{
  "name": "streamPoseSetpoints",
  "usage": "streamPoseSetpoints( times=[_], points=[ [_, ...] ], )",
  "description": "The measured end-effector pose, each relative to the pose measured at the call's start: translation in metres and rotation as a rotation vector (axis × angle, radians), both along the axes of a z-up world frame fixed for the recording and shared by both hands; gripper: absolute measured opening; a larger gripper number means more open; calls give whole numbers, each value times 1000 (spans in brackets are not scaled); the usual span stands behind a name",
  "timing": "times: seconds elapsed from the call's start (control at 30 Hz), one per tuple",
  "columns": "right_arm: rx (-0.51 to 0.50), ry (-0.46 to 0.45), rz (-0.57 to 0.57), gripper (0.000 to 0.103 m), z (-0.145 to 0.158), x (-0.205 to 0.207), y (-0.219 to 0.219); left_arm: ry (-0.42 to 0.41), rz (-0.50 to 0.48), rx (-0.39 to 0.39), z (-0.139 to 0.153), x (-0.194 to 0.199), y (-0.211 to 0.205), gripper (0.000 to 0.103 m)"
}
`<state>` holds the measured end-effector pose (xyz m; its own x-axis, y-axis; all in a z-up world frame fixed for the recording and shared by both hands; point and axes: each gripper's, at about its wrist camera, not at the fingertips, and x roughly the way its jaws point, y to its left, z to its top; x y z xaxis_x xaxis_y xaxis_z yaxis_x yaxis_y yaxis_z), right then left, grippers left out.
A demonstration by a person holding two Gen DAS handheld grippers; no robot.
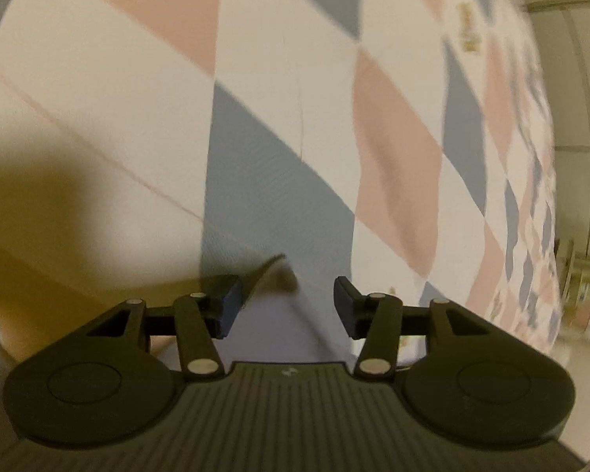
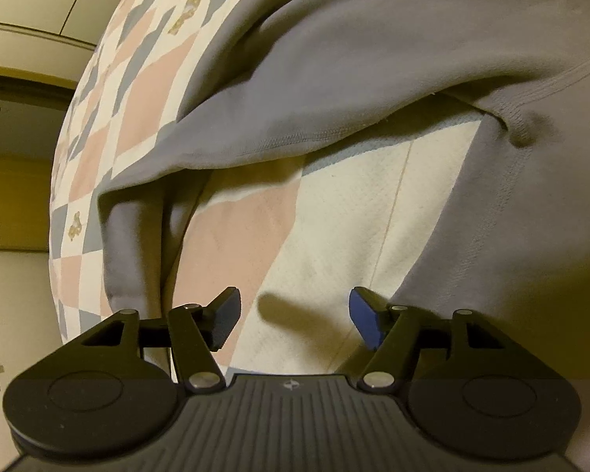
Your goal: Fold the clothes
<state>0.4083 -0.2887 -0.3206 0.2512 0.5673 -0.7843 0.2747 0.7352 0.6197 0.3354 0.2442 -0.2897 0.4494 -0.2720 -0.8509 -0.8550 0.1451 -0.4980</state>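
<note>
right wrist | grey garment [image 2: 373, 59] on patchwork bedspread [image 2: 145, 90] | wall behind

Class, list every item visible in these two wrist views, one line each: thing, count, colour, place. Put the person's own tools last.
Quilt: one, cream with pink and grey-blue patches, spread beneath both claws, filling most of the left wrist view.
Sweatshirt: one, grey, lying on the quilt, across the top and right of the right wrist view.
Lavender-grey cloth: one piece, between the left claw's fingers, not pinched; what it belongs to is unclear.
Left claw: one, black with blue pads, jaws apart.
Right claw: one, black with blue pads, jaws apart, empty, over bare quilt.
</note>
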Motion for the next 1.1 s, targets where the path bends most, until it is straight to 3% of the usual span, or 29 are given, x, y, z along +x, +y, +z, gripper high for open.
streamPoseSetpoints(
  times=[0.23,0.37,0.43,0.47,0.5,0.53,0.6,0.77,1.1],
  points=[
    [-16,-11,-5,69,0,-2,5,133,-40,-98,-12,33,-2,47],
    [-22,-16,-6,71,1,-2,7,186,-44,-141,-31,46,2,60],
    [-22,-22,0,71,1,-3,7,187,-74,-140,-33,52,3,59],
    [-17,-23,-3,71,1,-3,5,186,-105,-127,-32,54,1,57],
    [-11,-23,-6,71,0,-3,4,191,-149,-101,-30,57,-1,46],
    [-4,-21,-16,71,0,-2,2,202,-202,-65,-28,58,-5,25],
    [4,-21,-33,71,1,-1,-1,215,-286,-10,-25,59,-11,4],
    [2,-32,-58,71,5,5,-7,201,-292,8,-20,55,-11,4],
    [-11,-42,-63,70,6,7,-14,165,-555,355,24,75,-58,2]
  ],
)
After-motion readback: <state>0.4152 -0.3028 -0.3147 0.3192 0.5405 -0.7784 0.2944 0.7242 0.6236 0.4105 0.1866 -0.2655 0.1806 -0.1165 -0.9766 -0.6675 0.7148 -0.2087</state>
